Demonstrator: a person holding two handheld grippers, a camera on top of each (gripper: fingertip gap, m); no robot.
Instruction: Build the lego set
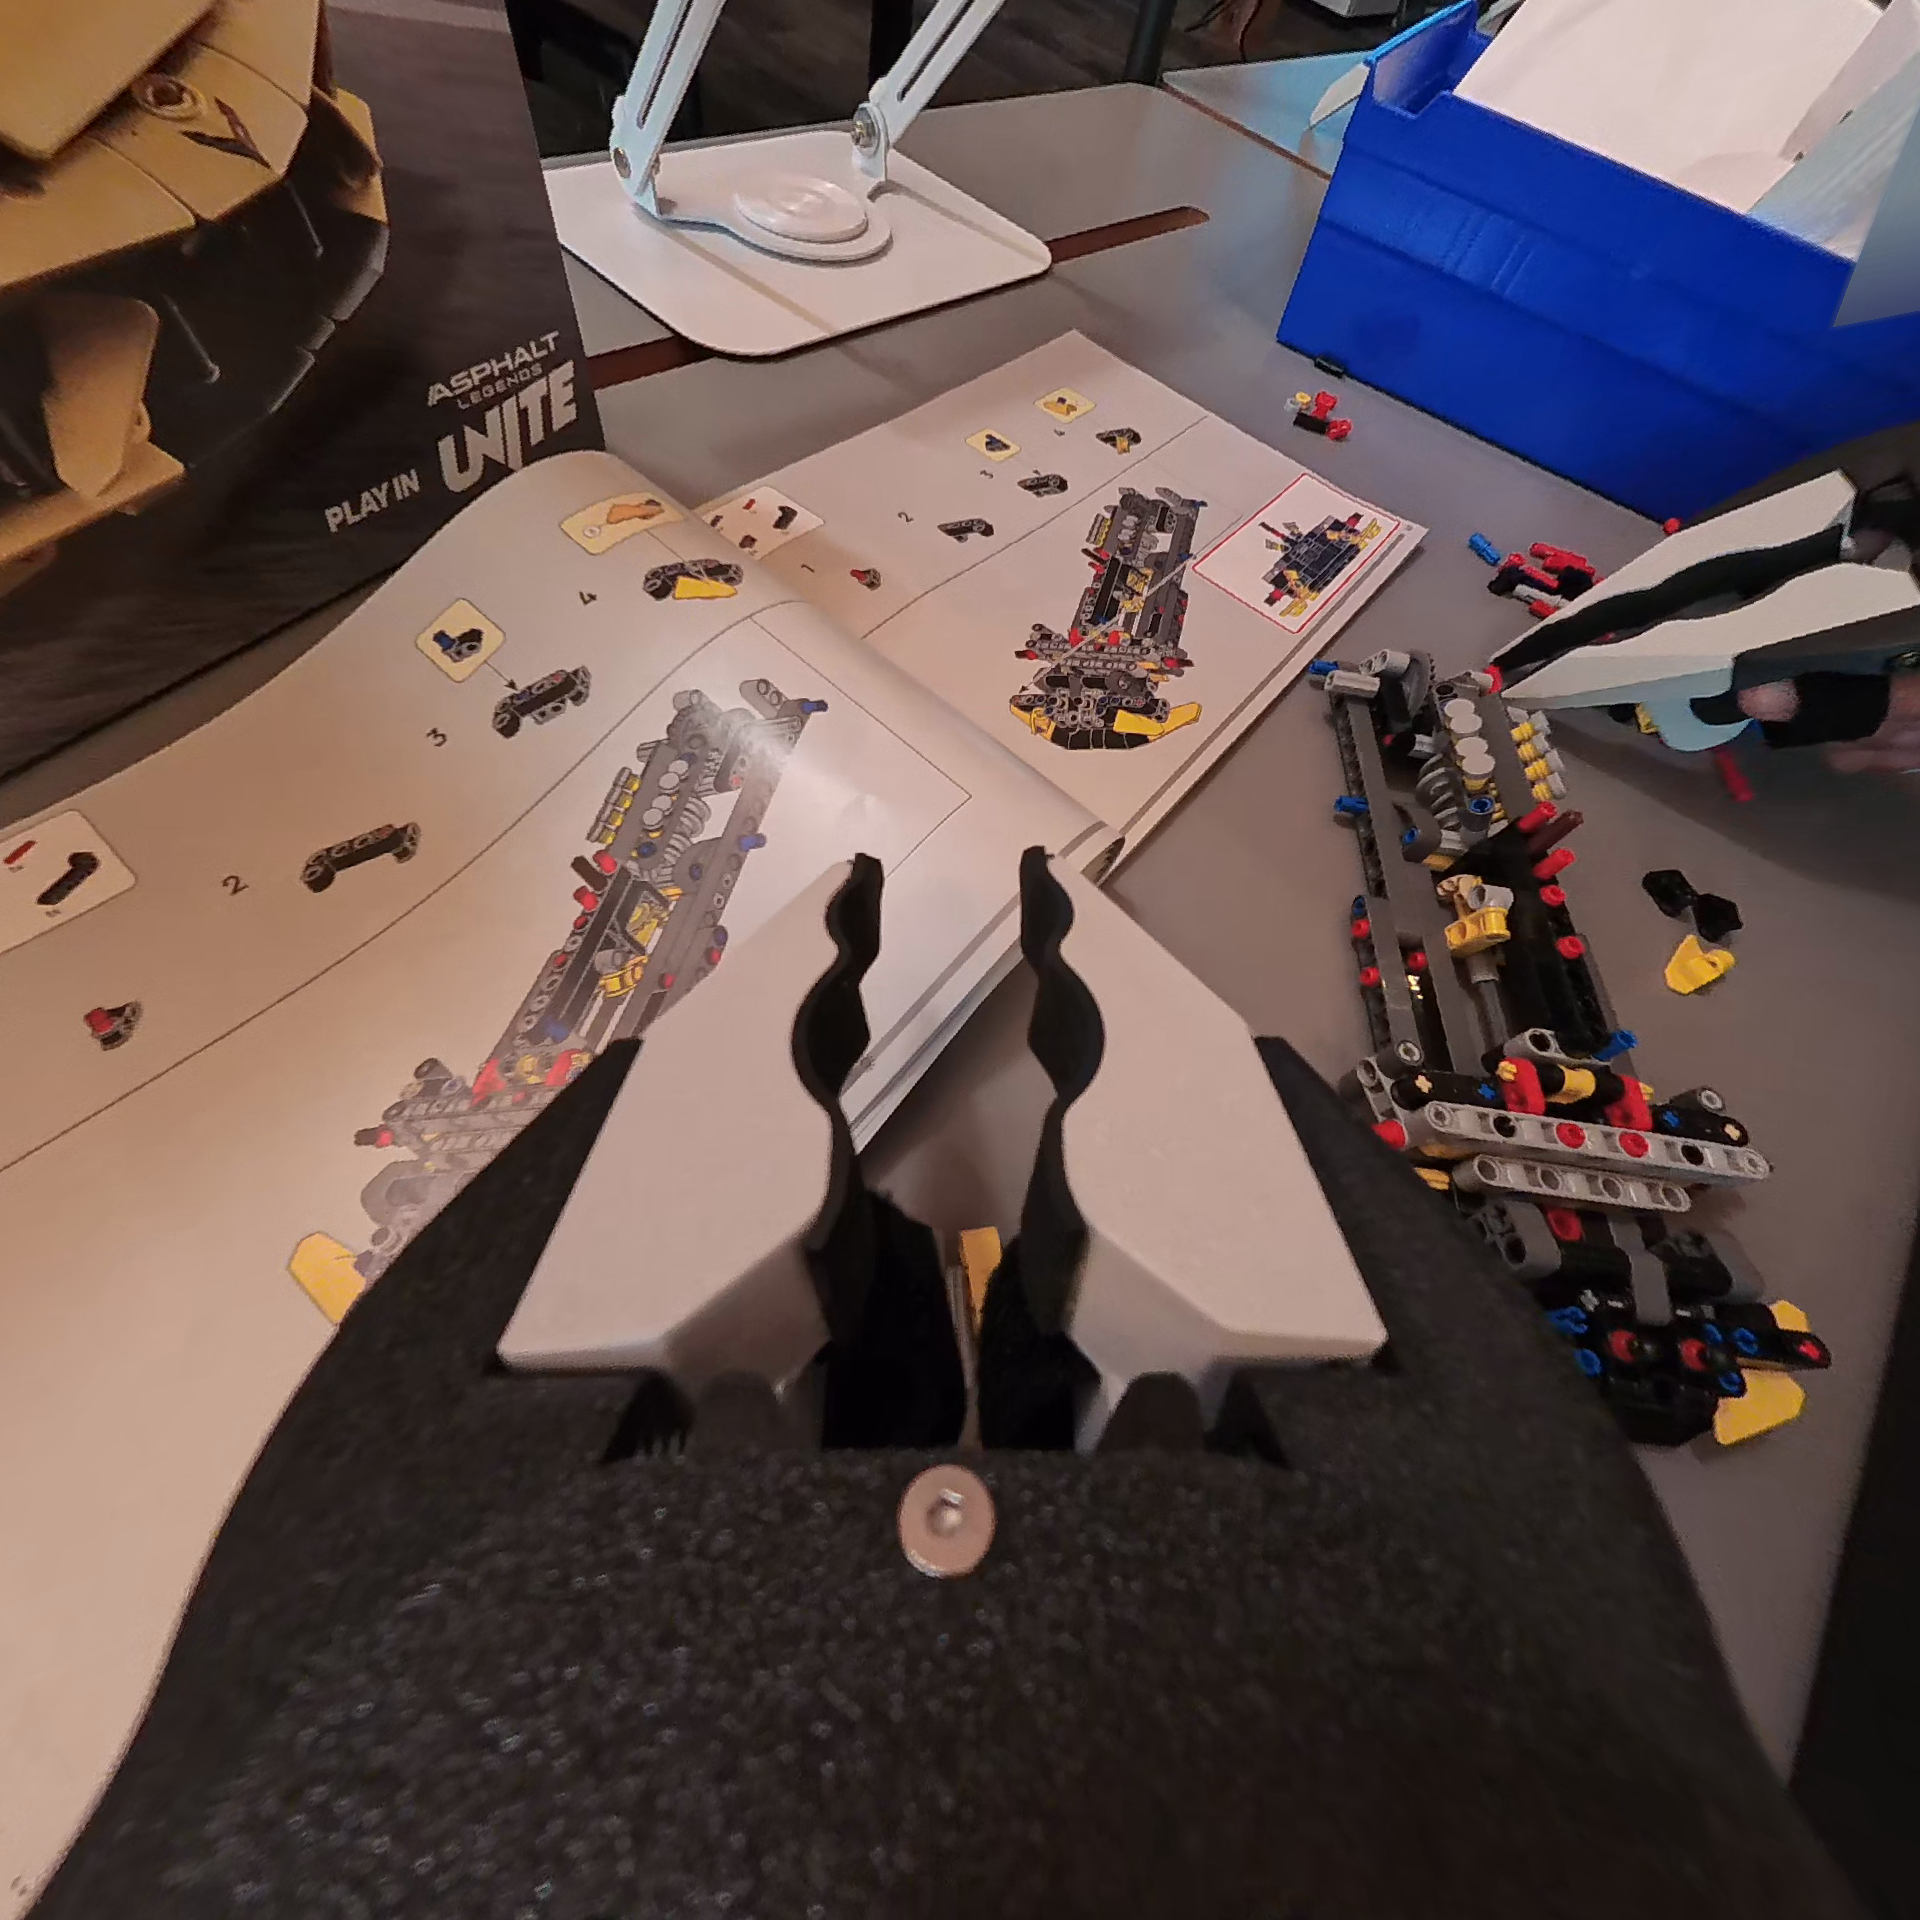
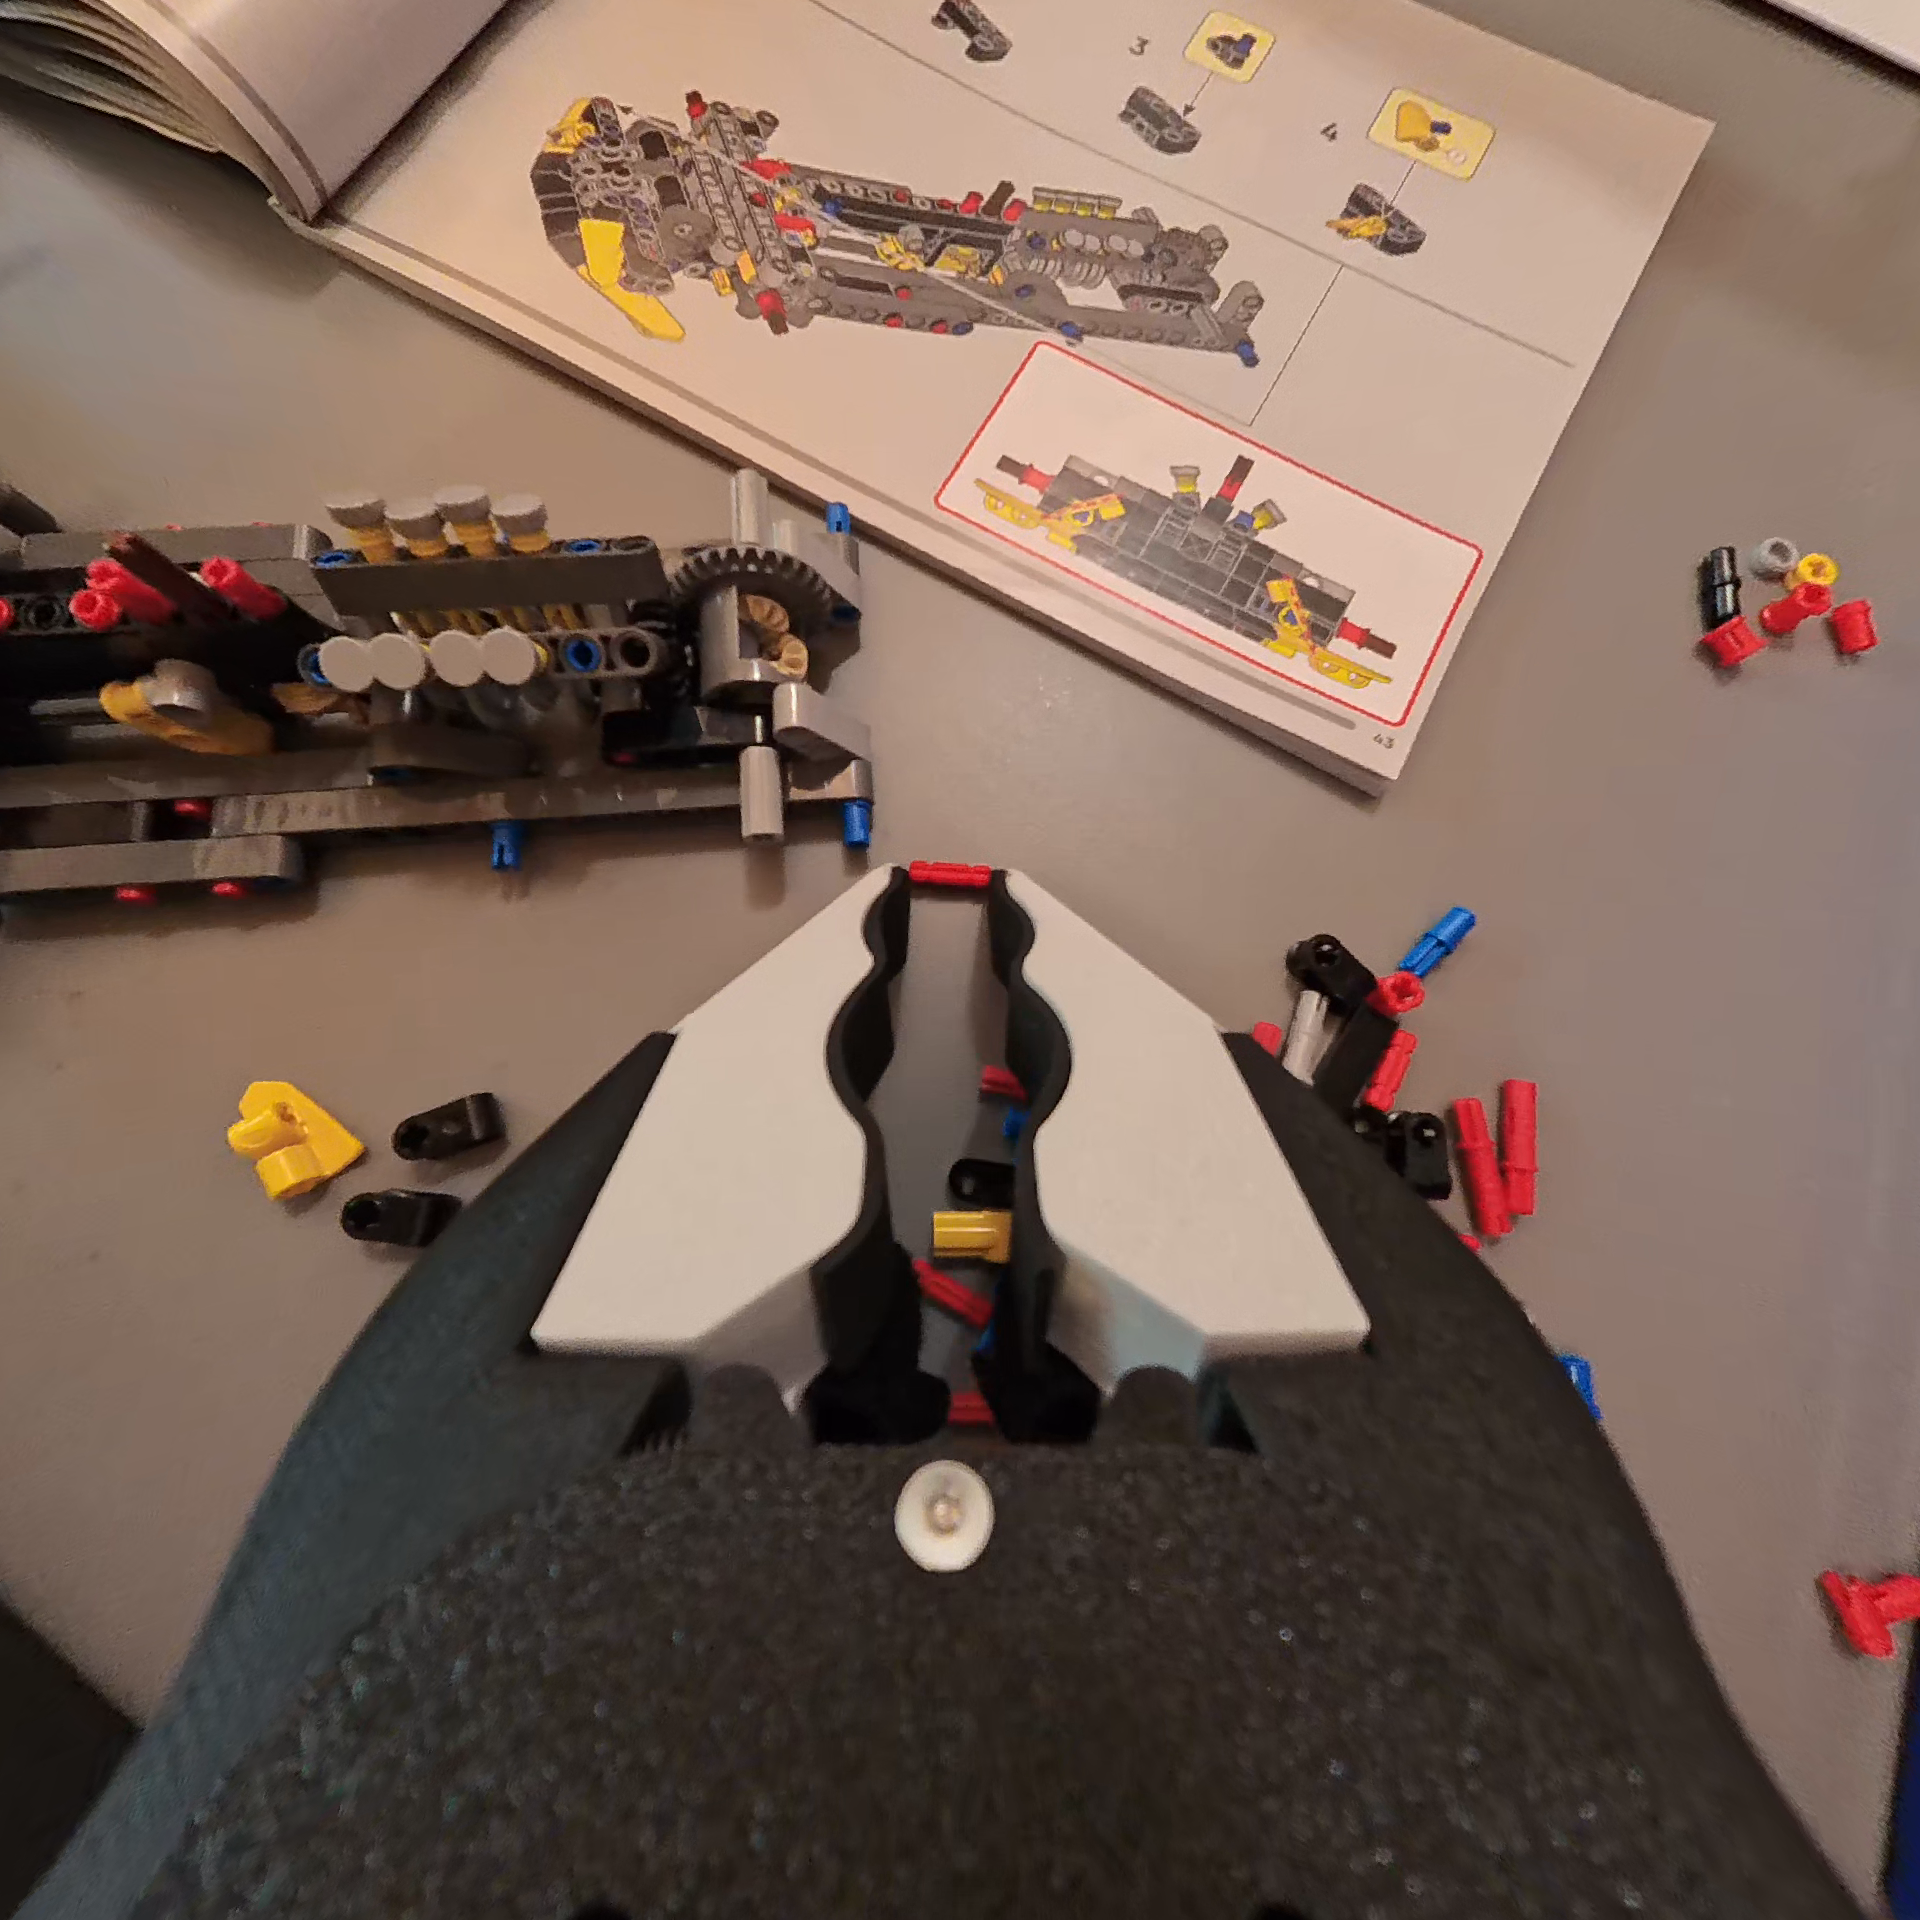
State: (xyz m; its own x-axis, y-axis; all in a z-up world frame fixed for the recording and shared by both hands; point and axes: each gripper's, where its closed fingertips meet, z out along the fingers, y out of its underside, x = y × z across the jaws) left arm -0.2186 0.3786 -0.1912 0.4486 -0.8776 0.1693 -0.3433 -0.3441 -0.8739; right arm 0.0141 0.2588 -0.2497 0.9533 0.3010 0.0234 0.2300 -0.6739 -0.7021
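The left gripper (image 1: 951,873) hangs over the near edge of the open manual (image 1: 644,727), jaws partly apart and empty. Right of the manual lies the half-built chassis (image 1: 1496,997), long and grey. The right gripper (image 2: 948,875) pinches a short red pin (image 2: 950,873) crosswise at its very tips, just beside the chassis's gear end. Judging by this, the pin goes into a beam hole: line it square, push straight, and steady the chassis with the free gripper. Loose pins (image 2: 1486,1148) lie right.
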